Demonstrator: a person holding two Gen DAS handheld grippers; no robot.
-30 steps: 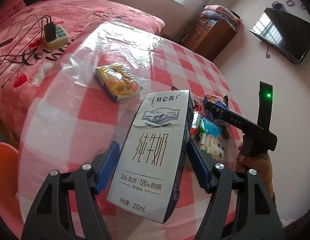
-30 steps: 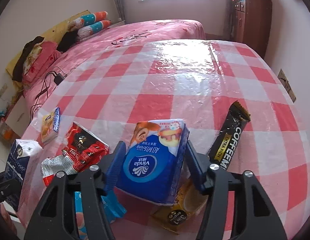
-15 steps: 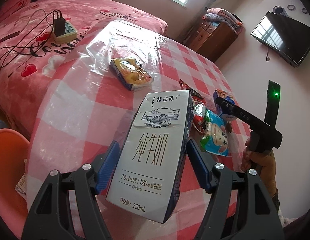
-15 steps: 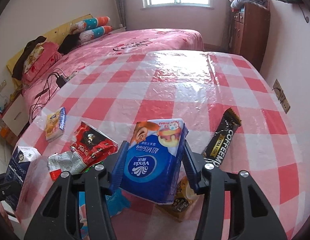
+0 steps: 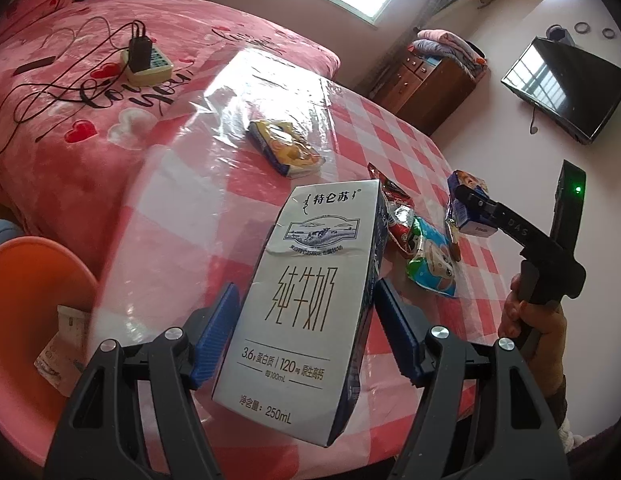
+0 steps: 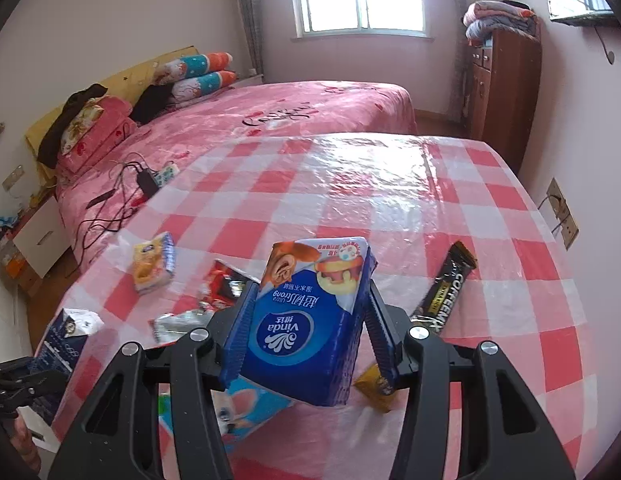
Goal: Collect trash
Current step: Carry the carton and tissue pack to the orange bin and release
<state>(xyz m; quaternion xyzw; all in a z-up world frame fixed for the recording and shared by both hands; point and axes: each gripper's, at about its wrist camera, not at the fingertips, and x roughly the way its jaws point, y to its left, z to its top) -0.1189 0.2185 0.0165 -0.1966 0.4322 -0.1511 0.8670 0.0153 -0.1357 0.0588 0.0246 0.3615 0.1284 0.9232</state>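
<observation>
We note a glossy pink-checked plastic cover on the counter [image 6: 390, 184]. Left claw [image 5: 306, 320] pinches a rectangular grey milk carton [image 5: 310, 296], lifted over the near counter edge. Right claw [image 6: 306, 324] clamps a soft blue tissue pack [image 6: 306, 320] above crinkled foil wrappers [image 6: 214, 292]. Only the right view shows the black coffee stick [image 6: 444, 292]; only the left shows the orange bin [image 5: 26, 304].

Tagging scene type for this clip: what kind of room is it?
Most likely a home bedroom: a bed with pink bedding and pillows, a wooden dresser, a wall TV, beside a table under a checked cloth.
</observation>
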